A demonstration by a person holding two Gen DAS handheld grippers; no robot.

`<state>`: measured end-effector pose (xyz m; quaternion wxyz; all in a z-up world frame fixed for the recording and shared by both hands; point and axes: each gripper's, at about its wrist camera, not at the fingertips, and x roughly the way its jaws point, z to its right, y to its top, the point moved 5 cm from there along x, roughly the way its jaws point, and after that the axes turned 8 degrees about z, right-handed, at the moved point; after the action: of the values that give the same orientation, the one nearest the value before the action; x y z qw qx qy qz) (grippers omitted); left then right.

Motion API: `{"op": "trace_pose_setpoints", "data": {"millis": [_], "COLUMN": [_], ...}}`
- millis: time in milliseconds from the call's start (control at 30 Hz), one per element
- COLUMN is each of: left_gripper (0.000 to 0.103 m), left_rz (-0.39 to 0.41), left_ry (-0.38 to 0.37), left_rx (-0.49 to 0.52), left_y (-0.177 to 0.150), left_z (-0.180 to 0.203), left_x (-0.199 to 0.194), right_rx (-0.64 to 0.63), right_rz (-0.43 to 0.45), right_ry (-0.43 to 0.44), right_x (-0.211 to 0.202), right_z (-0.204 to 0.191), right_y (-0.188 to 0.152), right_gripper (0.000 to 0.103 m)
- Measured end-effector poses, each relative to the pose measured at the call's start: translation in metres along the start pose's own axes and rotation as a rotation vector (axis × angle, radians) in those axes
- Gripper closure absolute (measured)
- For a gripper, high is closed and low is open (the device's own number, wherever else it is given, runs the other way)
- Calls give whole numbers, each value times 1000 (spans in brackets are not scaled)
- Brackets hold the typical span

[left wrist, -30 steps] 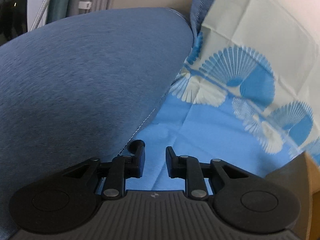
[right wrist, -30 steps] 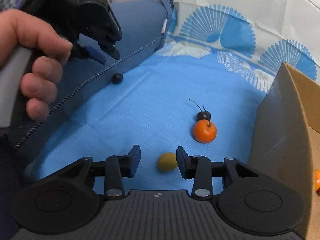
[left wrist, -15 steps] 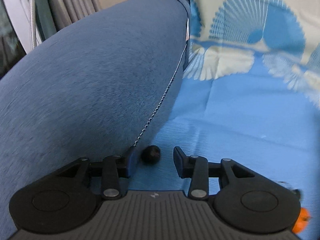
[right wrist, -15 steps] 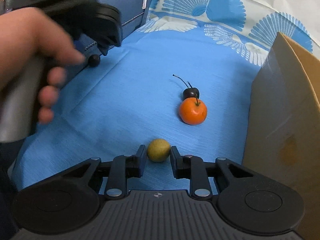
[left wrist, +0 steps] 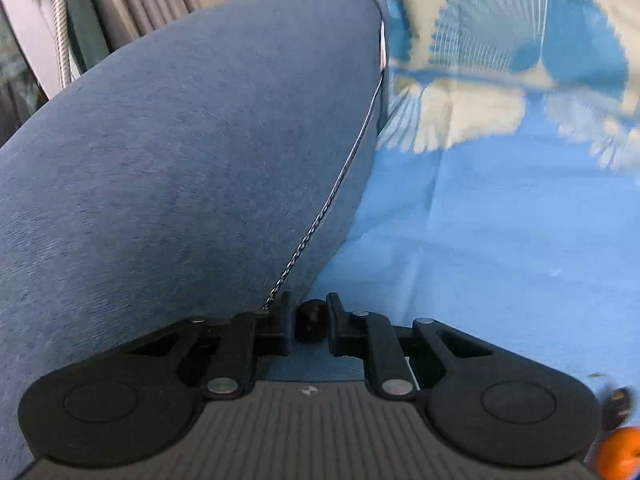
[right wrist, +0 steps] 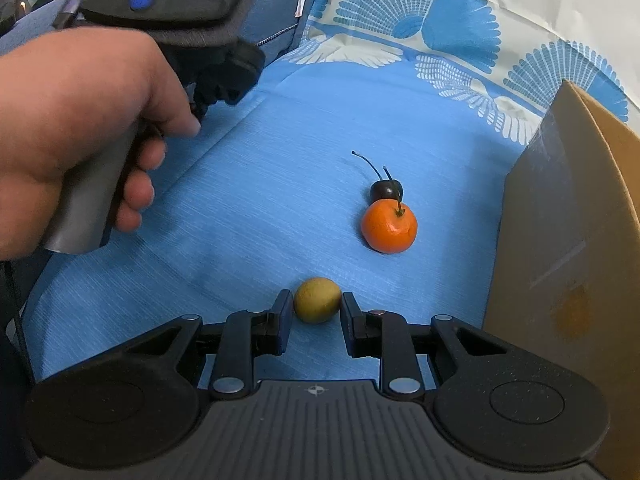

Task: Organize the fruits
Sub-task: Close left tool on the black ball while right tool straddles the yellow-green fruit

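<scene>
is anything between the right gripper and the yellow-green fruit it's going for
Nothing visible: the right gripper already has the yellow-green fruit between its fingers. The orange and cherry lie farther off.

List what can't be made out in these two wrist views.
- Cardboard box inside: right wrist view shows only its outer wall.
- Small dark fruit between the left gripper fingers: kind unclear, half hidden in the left wrist view.
- Orange fruit and dark object: cut by the left view's edge, blurred.
- Left gripper tips: hidden behind the hand, right view.
</scene>
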<state>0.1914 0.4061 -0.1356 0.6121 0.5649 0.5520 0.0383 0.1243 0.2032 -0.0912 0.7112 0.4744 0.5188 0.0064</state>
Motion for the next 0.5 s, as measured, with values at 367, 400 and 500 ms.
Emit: {"op": "trace_pose_setpoints", "data": {"millis": [367,400,500], "left_gripper": [86,86,86], "left_rz": [-200,-236,-271], "left_ry": [-493,-517,-535], "left_rx": [-369,-382,-371], "left_y": [-25,-29,-33], "left_z": [-22,-21,-14], "left_x": [-55,-54,-54], "right_rx": [30,28,31], "right_rz": [14,10,-9], "right_ry": [-15,-12,-6], "right_x": [-6,-6,-2], "right_z": [2,1,1], "right_y": [2,2,1], "right_gripper": [76,76,76]}}
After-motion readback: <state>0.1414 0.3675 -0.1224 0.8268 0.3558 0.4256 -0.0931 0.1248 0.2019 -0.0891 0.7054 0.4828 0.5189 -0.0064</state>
